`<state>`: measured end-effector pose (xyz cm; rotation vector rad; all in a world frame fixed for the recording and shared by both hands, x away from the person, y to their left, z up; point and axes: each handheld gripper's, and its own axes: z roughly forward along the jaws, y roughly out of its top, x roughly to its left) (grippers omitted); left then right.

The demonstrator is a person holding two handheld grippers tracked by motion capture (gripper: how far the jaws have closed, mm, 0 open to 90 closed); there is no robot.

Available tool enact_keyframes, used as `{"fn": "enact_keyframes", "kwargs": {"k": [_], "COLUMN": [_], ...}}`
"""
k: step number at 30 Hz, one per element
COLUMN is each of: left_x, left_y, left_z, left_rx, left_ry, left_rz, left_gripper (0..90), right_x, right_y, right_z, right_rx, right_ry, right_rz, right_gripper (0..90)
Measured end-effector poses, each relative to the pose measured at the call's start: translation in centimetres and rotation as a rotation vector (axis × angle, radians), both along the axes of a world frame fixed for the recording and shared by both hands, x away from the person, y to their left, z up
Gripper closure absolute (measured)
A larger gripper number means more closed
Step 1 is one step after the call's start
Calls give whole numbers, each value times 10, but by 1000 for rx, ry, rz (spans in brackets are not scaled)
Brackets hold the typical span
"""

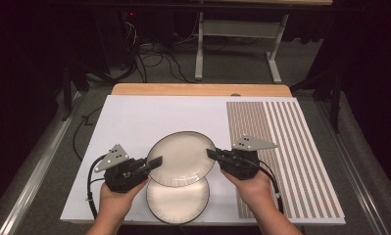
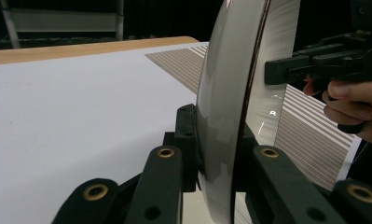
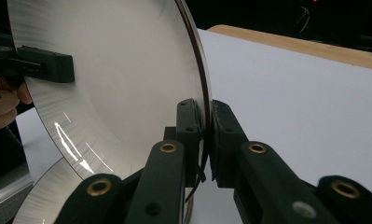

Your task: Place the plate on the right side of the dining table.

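Observation:
A round cream plate with a dark rim (image 1: 182, 158) hangs above the table, held from both sides. My left gripper (image 1: 156, 162) is shut on its left rim and my right gripper (image 1: 211, 153) is shut on its right rim. In the left gripper view the plate (image 2: 223, 98) stands edge-on between my pads, with the other gripper (image 2: 286, 70) on its far rim. In the right gripper view the plate (image 3: 113, 74) is pinched at its rim. A second, matching plate (image 1: 178, 200) lies flat on the white mat (image 1: 149, 115) below it, near the front edge.
A striped brown-and-white panel (image 1: 286, 147) covers the mat's right part. A wooden table edge (image 1: 198, 89) runs along the back. Beyond it stand a white metal frame (image 1: 237, 34) and loose cables (image 1: 154, 61) on the floor.

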<state>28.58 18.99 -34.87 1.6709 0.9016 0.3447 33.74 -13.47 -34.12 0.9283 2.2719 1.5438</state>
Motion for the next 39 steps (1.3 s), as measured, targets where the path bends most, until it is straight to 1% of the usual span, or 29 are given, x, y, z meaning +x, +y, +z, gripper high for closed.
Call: {"fn": "enact_keyframes", "kwargs": {"k": [1, 4, 5, 6, 7, 8, 9, 11, 12, 13, 17, 18, 19, 23, 29, 30, 31, 33, 34, 35, 37, 38, 39], "left_x": [3, 8, 8, 11, 12, 12, 15, 18, 18, 21, 26, 26, 28, 33, 40, 40, 42, 44, 44, 47, 49, 49, 51], "left_y": [-8, -19, -19, -27, -32, -32, -40, -48, -48, -55, -68, -68, -73, -86, -104, -104, -110, -116, -116, -122, -127, -127, -132], "left_z": [1, 3, 3, 4, 4, 4, 4, 5, 5, 5, 5, 5, 5, 6, 8, 8, 8, 8, 8, 7, 7, 7, 7], "left_rx": [4, 8, 8, 12, 14, 14, 21, 25, 25, 28, 33, 33, 36, 37, 53, 53, 55, 58, 58, 64, 67, 67, 70], "left_ry": [0, 1, 1, 5, 7, 7, 7, 7, 7, 9, 18, 18, 22, 30, 33, 33, 33, 38, 38, 41, 43, 43, 48], "left_rz": [-6, -20, -20, -29, -33, -33, -46, -53, -53, -63, -77, -77, -83, -97, -117, -117, -124, -130, -130, -137, -141, -141, -149], "left_gripper": [793, 791, 791, 791, 792, 792, 791, 791, 790, 790, 788, 788, 788, 785, 782, 781, 781, 780, 779, 778, 777, 777, 777], "right_x": [0, -1, -1, -1, -1, -1, -1, -1, -2, -2, -3, -3, -4, -5, -6, -7, -7, -8, -8, -8, -9, -9, -9], "right_y": [-8, -19, -19, -28, -32, -36, -40, -48, -52, -57, -69, -69, -76, -87, -104, -107, -110, -115, -118, -120, -126, -126, -128], "right_z": [1, 2, 2, 3, 3, 3, 3, 3, 3, 4, 5, 5, 6, 7, 10, 10, 10, 11, 11, 10, 10, 10, 10], "right_rx": [2, 5, 5, 5, 6, 9, 11, 10, 9, 8, 10, 10, 8, 12, 11, 11, 6, 5, 6, 5, 4, 4, 4], "right_ry": [-1, -6, -6, -8, -9, -9, -12, -12, -12, -12, -12, -12, -15, -19, -26, -25, -32, -33, -33, -32, -34, -34, -34], "right_rz": [-14, -28, -28, -43, -47, -53, -56, -69, -75, -83, -106, -106, -116, -133, -165, -171, -176, -185, -190, -196, -204, -204, -209], "right_gripper": [858, 858, 858, 857, 858, 858, 858, 858, 858, 858, 858, 858, 859, 860, 860, 860, 860, 860, 860, 861, 860, 860, 860]}}
